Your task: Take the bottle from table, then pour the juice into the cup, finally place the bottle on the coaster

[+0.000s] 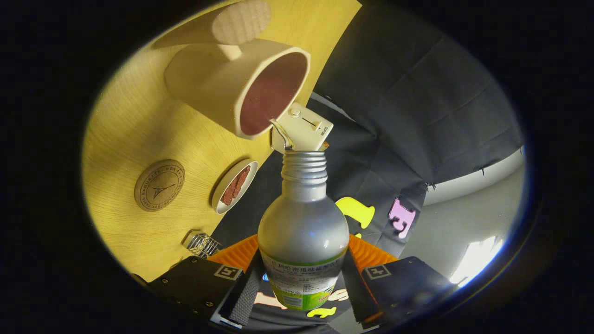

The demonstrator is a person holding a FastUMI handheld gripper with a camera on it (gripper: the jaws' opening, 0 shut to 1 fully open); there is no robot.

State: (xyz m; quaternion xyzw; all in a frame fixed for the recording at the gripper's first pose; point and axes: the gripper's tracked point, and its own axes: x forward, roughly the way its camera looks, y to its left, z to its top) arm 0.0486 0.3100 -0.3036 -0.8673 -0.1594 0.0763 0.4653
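my gripper (301,273) clamps the grey plastic bottle (302,232), tilted toward the cream ceramic cup (241,88); its mouth sits beside the rim, so juice may spill on the yellow wooden table (134,139).

The bottle (302,232) sits between the gripper's (302,271) two fingers, which press on it from both sides. Its open mouth is just beside the rim of the cup (236,86) on the table (125,134). The coaster (159,185) lies on the table near a small dish (233,185).
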